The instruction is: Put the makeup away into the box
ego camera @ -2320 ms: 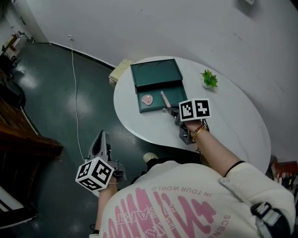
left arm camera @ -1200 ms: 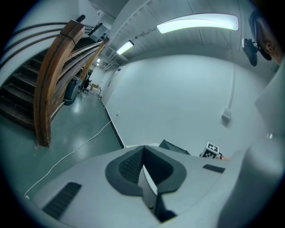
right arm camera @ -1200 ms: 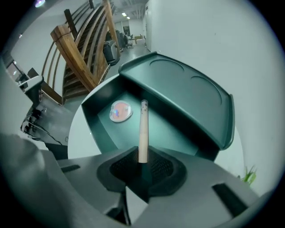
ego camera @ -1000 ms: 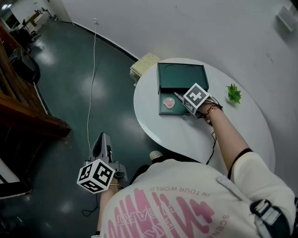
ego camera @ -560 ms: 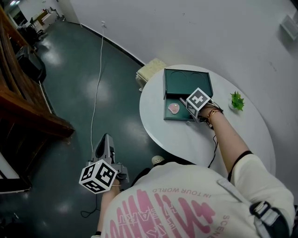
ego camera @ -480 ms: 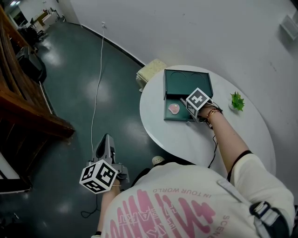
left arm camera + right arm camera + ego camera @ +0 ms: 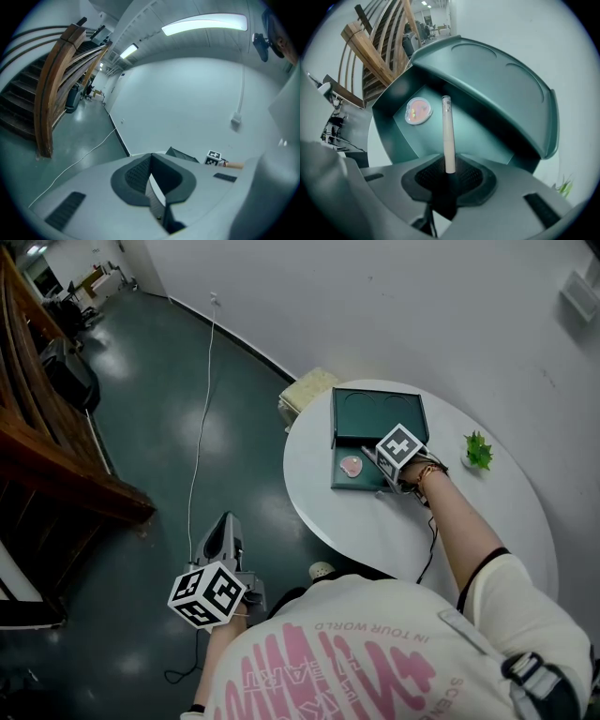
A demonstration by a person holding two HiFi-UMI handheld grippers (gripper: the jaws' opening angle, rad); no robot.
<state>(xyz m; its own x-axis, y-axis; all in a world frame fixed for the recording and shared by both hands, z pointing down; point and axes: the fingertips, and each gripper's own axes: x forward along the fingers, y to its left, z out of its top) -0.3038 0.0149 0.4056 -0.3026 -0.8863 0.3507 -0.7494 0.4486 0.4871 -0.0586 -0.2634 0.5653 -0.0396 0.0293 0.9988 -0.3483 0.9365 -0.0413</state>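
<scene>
Slim cream plastic makeup stick (image 7: 448, 136) w/ a clear tip: prob. very light, stiff, smooth & round, so likely to slip or swivel in the pads and to roll once set down. Doesn't look fragile, though hard squeezing could mark or crack the shell. Best hold is prob. across the barrel nearer the middle. Right now it's pinched at one end only, so the long free end has leverage & may droop or twist.

Right gripper (image 7: 449, 183) points down over the open dark green box (image 7: 487, 129), jaws clenched on the stick's near end. The rest of the stick sticks straight out from the pads toward the box's tray. Clear tip sits low inside the tray, just right of the round pink compact (image 7: 418, 110) already lying there, not touching it. Can't tell if the tip touches the tray floor yet. Lid stands up on the far side, near the stick but apart from it.

Box sits on the far-left part of the round white table (image 7: 375, 521). Compact shows at the tray's left (image 7: 352, 465).

Left gripper (image 7: 151, 171) is closed w/ nothing in it, held low over the floor (image 7: 141, 456), well apart from table & box.
</scene>
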